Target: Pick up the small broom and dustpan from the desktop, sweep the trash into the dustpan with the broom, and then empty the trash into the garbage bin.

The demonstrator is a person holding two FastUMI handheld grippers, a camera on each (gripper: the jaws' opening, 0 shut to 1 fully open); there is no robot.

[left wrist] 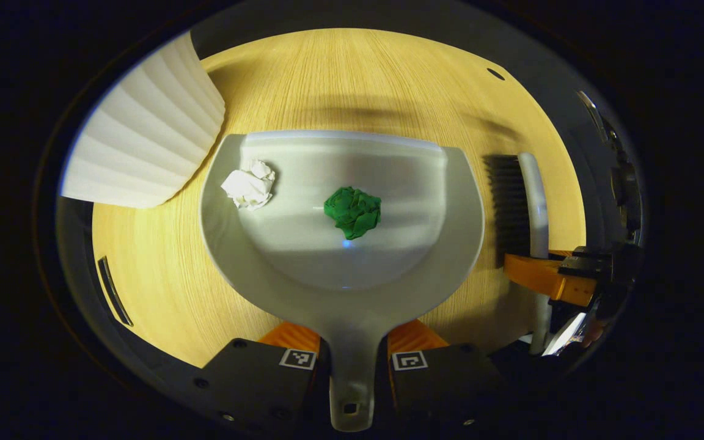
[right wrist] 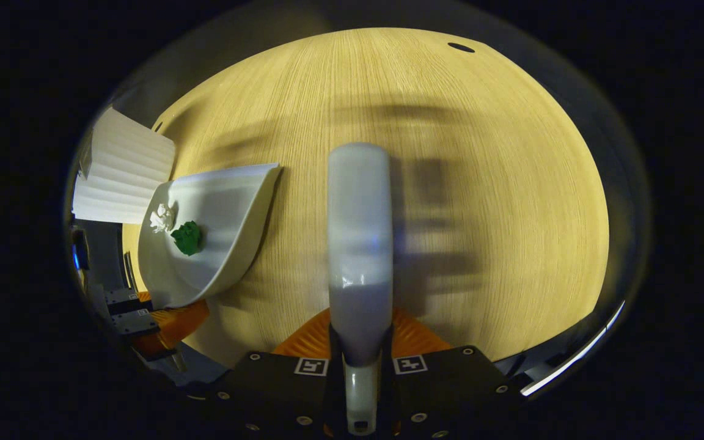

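Left gripper view: the left tongs [left wrist: 349,360] are seen closed on the handle of the dustpan [left wrist: 388,269], a finger pressed to each side of the stem. The pan lies flat on the surface [left wrist: 162,281], its open lip toward the far edge. Inside it rest a white paper wad [left wrist: 249,184] near the left wall and a green paper wad [left wrist: 352,211] near the middle, so the sweeping is judged done and emptying is the step in hand. The white ribbed garbage bin [left wrist: 144,140] stands just beside the pan's far left corner. To the right, the broom [left wrist: 526,208] is seen with its bristles facing the pan, held by the right tongs [left wrist: 547,278].

Right gripper view: the right tongs [right wrist: 361,366] are closed on the broom's [right wrist: 359,232] handle, which runs straight ahead over the surface [right wrist: 498,214]. The dustpan [right wrist: 223,244] lies well to the left with both wads in it, and the bin [right wrist: 121,174] stands beyond it near the left edge.

For a clean emptying, the pan should be lifted with its lip kept slightly raised, carried over the bin's rim, and only then tipped. The broom is best kept clear of the pan.
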